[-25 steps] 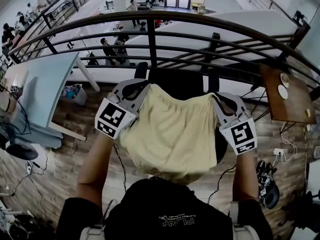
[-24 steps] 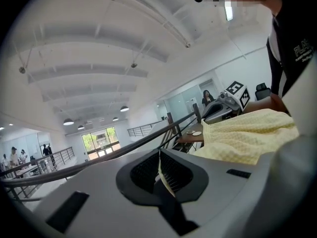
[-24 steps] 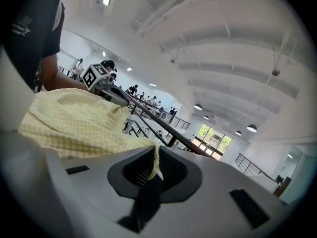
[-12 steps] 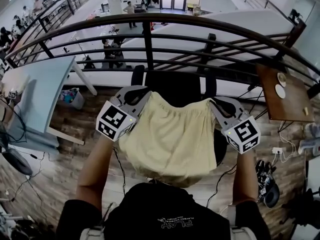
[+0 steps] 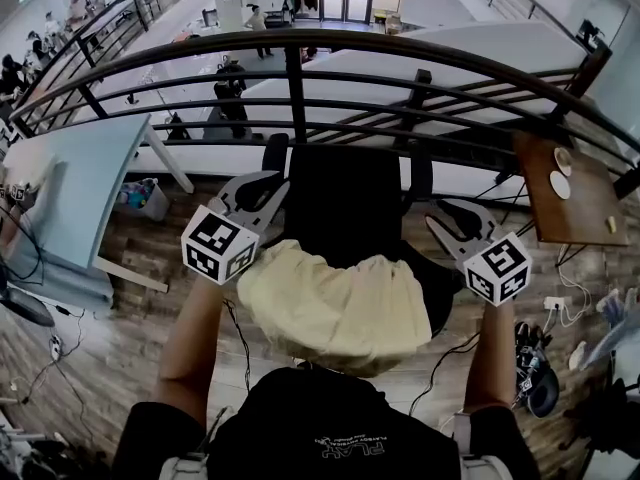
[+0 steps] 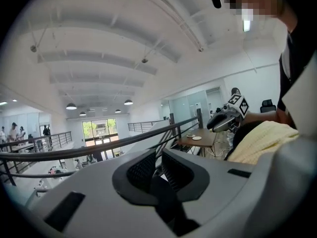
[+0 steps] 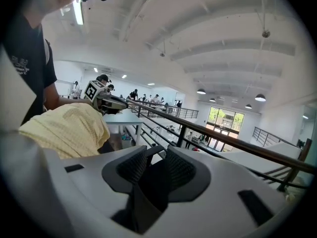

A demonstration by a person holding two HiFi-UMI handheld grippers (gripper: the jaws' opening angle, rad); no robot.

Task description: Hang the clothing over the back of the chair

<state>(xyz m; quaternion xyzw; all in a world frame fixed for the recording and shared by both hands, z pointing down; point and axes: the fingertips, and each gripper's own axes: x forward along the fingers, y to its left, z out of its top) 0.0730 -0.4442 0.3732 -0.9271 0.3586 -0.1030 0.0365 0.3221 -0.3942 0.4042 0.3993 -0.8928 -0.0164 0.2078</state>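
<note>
Right gripper [image 7: 156,168] stood released. Its jaws had just been opening, and nothing lay between the ribbed pads. Its own view looked past them to a dark railing [image 7: 223,138] and the bright hall beyond. The left gripper [image 6: 159,168] was likewise unclenched, with a narrow gap between its jaws and no cloth in it.

From the head view, the yellow clothing [image 5: 335,303] lay bunched over the back of the black chair [image 5: 345,203], on the side nearest the person, with its lower part hanging down toward them. The chair's seat and arms pointed away, toward the railing.

Both grippers were held out level, one on each side of the chair. The left one's jaws were just beside the chair's left edge, and its marker cube was close to the cloth's left corner. The right one sat a little apart from the cloth's other side, near the right armrest. Neither pair of jaws touched the fabric.

A pale desk [image 5: 85,183] stood off to the left — a small wooden table [image 5: 575,203] with two plates stood to the right, and cables [image 5: 575,308] trailed on the plank floor below it.
</note>
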